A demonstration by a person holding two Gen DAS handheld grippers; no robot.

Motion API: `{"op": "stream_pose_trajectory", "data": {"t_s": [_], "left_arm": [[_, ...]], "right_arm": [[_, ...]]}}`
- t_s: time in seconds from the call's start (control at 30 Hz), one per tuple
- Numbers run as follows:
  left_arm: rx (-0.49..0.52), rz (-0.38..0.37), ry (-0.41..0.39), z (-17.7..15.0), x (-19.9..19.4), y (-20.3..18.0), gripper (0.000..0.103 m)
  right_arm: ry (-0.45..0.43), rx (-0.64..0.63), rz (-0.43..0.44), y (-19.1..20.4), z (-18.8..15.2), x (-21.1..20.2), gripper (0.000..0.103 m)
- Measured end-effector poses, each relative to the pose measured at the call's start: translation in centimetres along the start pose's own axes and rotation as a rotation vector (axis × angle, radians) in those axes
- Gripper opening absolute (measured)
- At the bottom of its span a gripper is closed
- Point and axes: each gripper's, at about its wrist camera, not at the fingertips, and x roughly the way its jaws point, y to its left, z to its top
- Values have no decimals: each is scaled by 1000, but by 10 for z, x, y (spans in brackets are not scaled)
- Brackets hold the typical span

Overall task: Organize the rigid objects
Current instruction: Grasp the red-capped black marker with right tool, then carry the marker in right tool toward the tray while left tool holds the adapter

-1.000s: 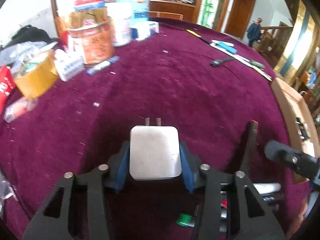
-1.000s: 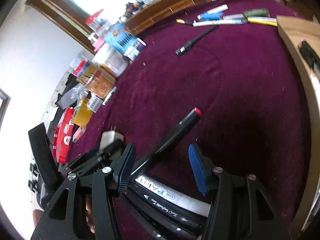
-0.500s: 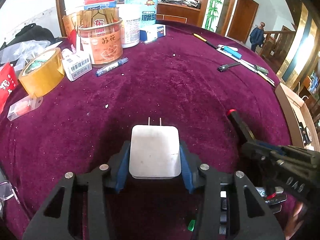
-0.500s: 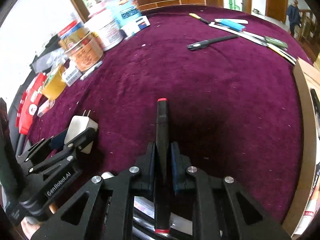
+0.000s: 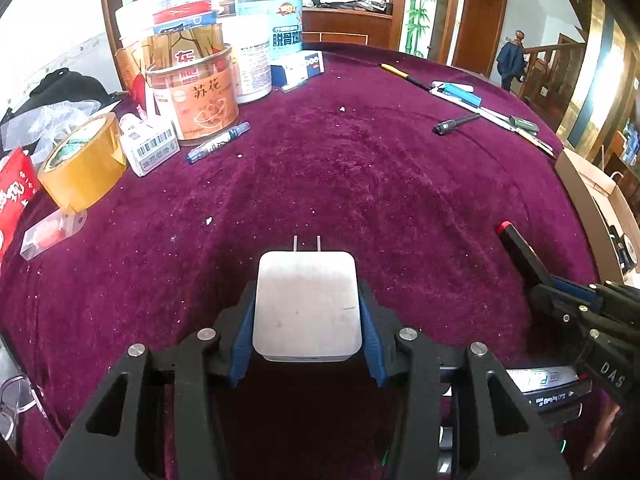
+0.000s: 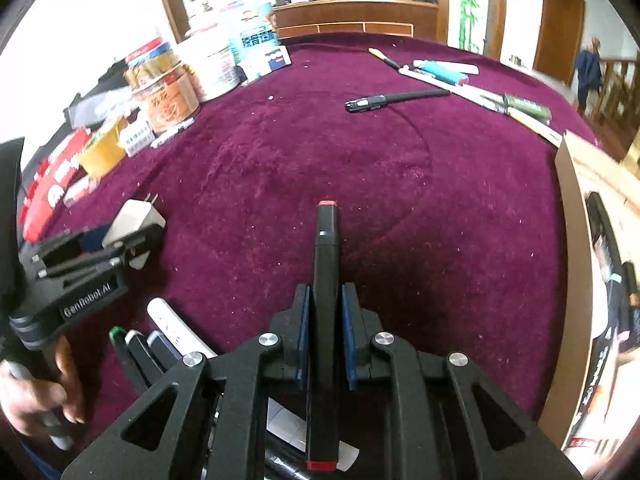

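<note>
While both tools hang over a table draped in deep purple velvet cloth (image 5: 400,184), the left gripper (image 5: 306,332) has its blue pads pressed against the two sides of a white plug-in charger (image 5: 307,306), jaws parted about halfway to span the block, its two metal prongs pointing away from the camera and out over the cloth. In the right wrist view the same left gripper (image 6: 120,240) shows at the left edge, the charger (image 6: 134,220) lifted in its jaws and a hand (image 6: 36,392) wrapped around its handle. The right gripper (image 6: 325,332) is closed almost completely on a black marker with red ends (image 6: 326,280), which lies along the line of the fingers, one red tip jutting forward and the other reaching back toward the camera. Beneath the right gripper, several more pens and markers (image 6: 160,340) lie side by side on the cloth. Farther off stand an orange printed tin (image 5: 200,96), a roll of yellow tape (image 5: 82,160) and a blue pen (image 5: 218,142) at the left, with a black pen (image 6: 396,100) lying alone nearer the middle. A shallow cardboard box (image 6: 576,240) sits at the right edge of the table.
</note>
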Motion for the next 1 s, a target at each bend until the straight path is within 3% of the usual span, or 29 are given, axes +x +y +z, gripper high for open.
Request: {"op": "stream_pose_trajectory", "data": {"t_s": [0.4,0.67,1.0], "left_arm": [[-15,4,-24,-2,-1,0,44],[-34,-27,-26,-1,-2,4,43],[-55,-96,-79,-1,-16,5,43]], "right_arm": [[-8,-2,7,-1,-1,-1,13],[-29,65,94,-10,1,-8,12],[-87,103,129,-14,8,-22,12]]}}
